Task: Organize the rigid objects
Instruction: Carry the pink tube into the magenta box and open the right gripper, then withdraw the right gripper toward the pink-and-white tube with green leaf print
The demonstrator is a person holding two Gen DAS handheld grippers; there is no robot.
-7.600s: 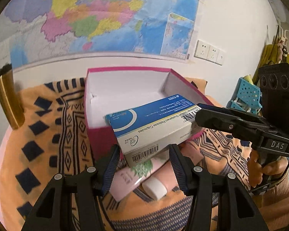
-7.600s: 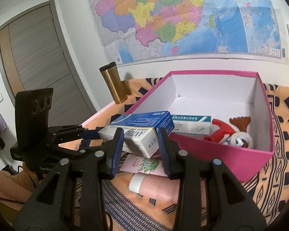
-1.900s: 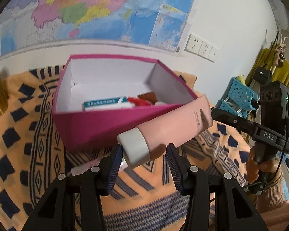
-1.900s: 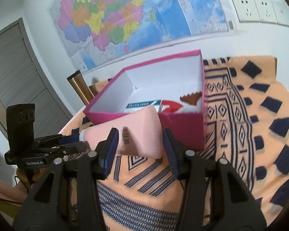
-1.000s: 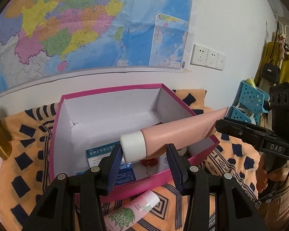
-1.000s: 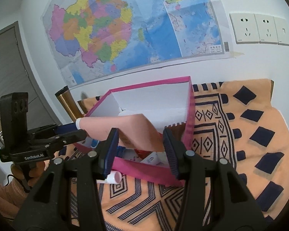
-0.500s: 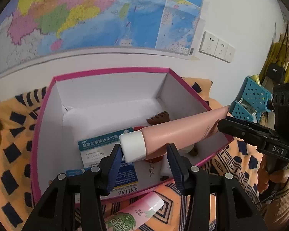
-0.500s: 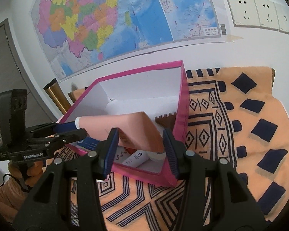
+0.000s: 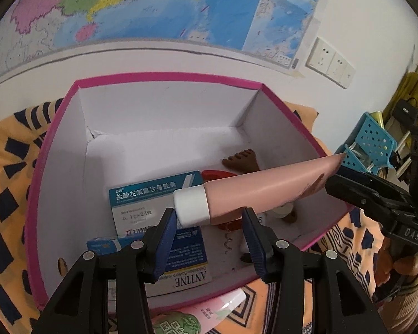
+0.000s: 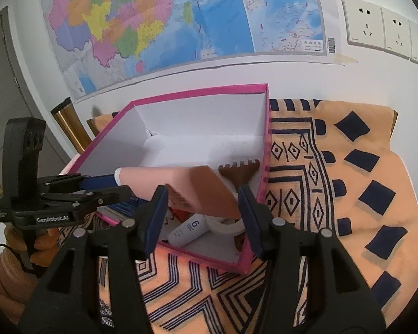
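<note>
Here the pink tube [image 9: 264,186] hangs across the open pink box [image 9: 164,76], just above what already lies inside it, carried at both ends. The left gripper [image 9: 209,217] points steeply down over the box's near wall. Its blue pads are set narrow on the white cap end of the tube, and the cap sits gripped between them. From the right wrist view, the left gripper [image 10: 106,186] reaches in over the box's left rim, with the person's hand [image 10: 41,239] wrapped around its handle outside that wall.

The right gripper [image 10: 202,197] tilts down over the box's near right corner. Its jaws have just been opening. The tube's flat crimped end lies between them and looks blurred, and I cannot tell whether the pads press on it. In the left wrist view, the crimped end pokes out past the box's right wall, above the right gripper's fingers [image 9: 348,186].

Inside the box, under the tube, lie a teal-and-white medicine carton [image 9: 153,194] and a blue carton [image 9: 186,253] against the near wall. A brown comb [image 9: 241,161] lies toward the far right corner. A white tape roll [image 10: 225,225] and a small white tube [image 10: 189,229] lie near the right wall. Outside the box, beside its near wall, a leaf-printed tube [image 9: 197,314] lies on the patterned cloth [image 10: 334,181].
</note>
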